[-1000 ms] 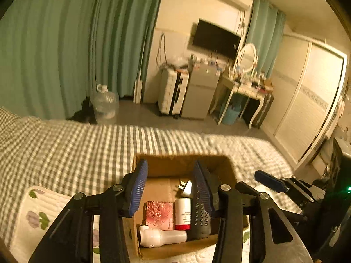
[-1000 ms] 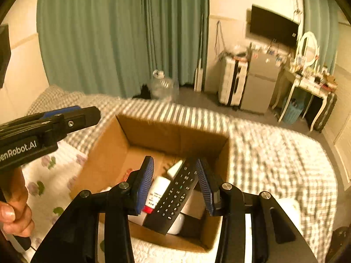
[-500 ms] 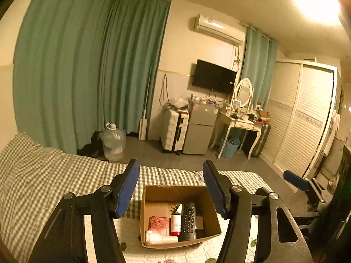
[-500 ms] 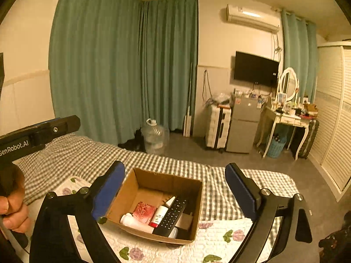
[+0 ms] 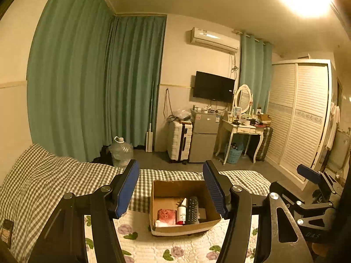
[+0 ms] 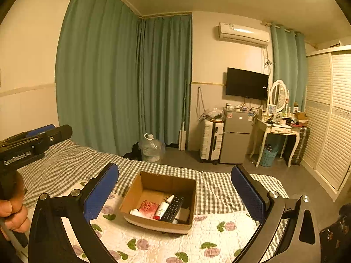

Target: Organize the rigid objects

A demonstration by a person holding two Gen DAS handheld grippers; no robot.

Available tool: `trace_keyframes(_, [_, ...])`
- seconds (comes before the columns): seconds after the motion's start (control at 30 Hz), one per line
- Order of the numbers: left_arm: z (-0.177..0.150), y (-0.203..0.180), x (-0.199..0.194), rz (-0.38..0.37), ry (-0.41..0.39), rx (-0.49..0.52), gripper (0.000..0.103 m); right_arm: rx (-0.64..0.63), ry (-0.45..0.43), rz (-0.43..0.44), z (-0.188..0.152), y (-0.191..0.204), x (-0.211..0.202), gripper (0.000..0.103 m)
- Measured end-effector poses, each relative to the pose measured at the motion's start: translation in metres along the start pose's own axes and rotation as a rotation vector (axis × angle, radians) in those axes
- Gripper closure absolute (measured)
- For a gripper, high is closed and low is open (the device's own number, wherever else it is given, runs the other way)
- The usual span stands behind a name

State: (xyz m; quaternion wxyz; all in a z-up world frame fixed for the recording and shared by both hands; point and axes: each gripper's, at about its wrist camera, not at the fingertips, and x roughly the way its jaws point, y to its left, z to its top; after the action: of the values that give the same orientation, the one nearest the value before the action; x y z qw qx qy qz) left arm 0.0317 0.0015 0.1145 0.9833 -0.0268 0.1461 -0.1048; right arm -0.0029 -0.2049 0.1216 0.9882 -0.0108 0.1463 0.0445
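Note:
An open cardboard box (image 5: 186,228) (image 6: 161,224) sits on the floral quilt of a bed. A black remote (image 6: 173,208) (image 5: 192,210) lies in it beside a white tube with a red band (image 6: 162,210), a red packet (image 6: 148,206) and a white bottle (image 6: 134,212). My right gripper (image 6: 174,168) hangs back from and above the box with its jaws opening and nothing between them. My left gripper (image 5: 170,166) also hangs back above the box, open and empty. Each gripper shows at the edge of the other's view, the left gripper (image 6: 37,140) in a person's hand (image 6: 11,210).
The bed carries a checked sheet (image 6: 72,164) and a floral quilt (image 6: 153,245). Beyond its foot stand a water jug (image 6: 151,148), a white suitcase (image 6: 211,140), a small fridge (image 6: 237,138), a dressing table (image 6: 278,131) and a slatted wardrobe (image 6: 329,120). Green curtains cover the left wall.
The right gripper let go of the remote, which now lies in the box. Both grippers opened wide and drew back and up, so the box looks smaller.

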Motion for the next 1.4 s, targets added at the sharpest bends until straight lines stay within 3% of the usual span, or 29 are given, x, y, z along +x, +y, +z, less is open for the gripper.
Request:
trace_keyframes(0.17, [-0.025, -0.010, -0.008, 0.004, -0.014, 0.022, 0.040, 0.024, 0.030, 0.006, -0.026, 0.002, -0.010, 0.000])
trace_keyframes(0.53, [-0.072, -0.012, 0.007, 0.008, 0.065, 0.004, 0.040, 0.085, 0.043, -0.041, -0.072, -0.010, -0.006, 0.000])
trace_keyframes(1.4, [-0.076, -0.011, 0.003, 0.049, 0.060, 0.028, 0.040, 0.054, 0.095, -0.024, -0.080, 0.002, -0.001, 0.000])
